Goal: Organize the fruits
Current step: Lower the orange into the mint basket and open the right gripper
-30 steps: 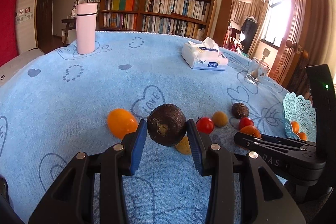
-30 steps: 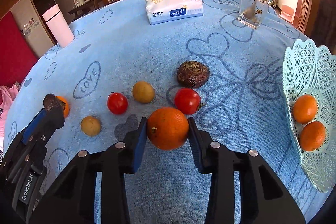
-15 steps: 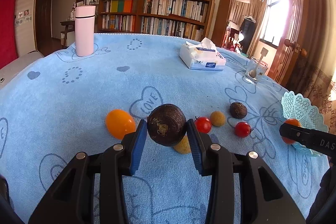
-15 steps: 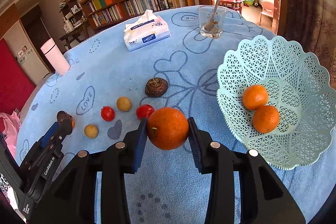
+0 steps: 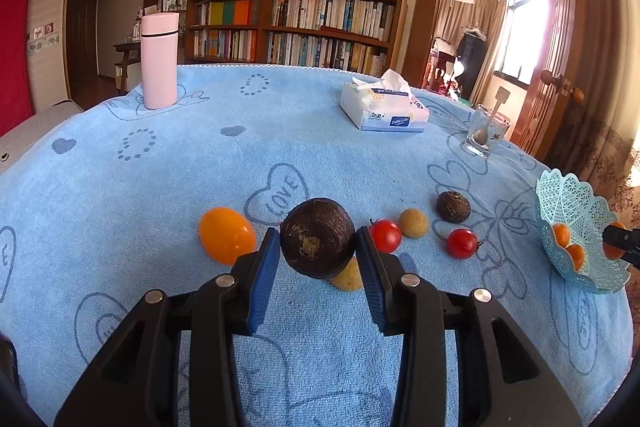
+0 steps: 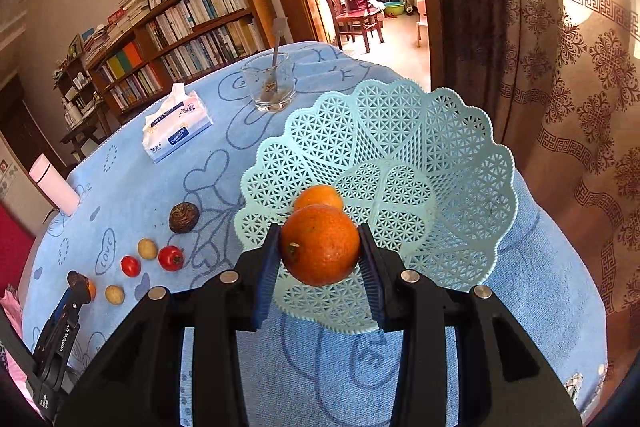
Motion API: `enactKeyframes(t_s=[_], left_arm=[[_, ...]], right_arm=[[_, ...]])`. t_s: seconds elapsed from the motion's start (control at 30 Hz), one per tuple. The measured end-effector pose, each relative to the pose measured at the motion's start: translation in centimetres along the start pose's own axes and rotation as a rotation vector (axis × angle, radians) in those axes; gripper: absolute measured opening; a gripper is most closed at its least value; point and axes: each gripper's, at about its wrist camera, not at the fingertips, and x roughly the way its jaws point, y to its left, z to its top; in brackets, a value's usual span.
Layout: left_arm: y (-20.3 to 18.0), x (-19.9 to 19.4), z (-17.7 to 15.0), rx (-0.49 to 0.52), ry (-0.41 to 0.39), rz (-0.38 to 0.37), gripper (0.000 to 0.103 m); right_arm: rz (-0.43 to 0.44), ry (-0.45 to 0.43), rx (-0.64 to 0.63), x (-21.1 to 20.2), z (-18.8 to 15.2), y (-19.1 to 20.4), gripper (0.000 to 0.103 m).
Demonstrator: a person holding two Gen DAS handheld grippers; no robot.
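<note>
Gripping: L jaws dark fruit [image 5: 317, 243], R jaws orange [image 6: 319, 251].

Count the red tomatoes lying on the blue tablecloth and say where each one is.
2. The first tomato lies beside the left claw, near a tan fruit; the second tomato lies nearer the basket. None seems hidden.
</note>
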Motion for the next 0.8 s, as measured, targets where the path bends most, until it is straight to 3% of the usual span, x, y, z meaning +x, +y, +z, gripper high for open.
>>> enactKeyframes(t_s=[0.23,0.37,0.8], left_arm=[[-0.3,0.1,-0.1,0.014,-0.001,0.011,0.040],[-0.5,0.2,-0.2,0.023,-0.004,0.017,0.040],[-1.7,-0.5,0.1,0.059,0.001,0.005,0.040]], right_arm=[[-0.050,-0.020,0.079,0.2,0.7,-3.3,0.040],[-0.052,-0.057,0.118,-0.7,1.0,-4.7,0.049],[-0.095,-0.149,0.131,-3.9,0.3,-7.3,0.049]])
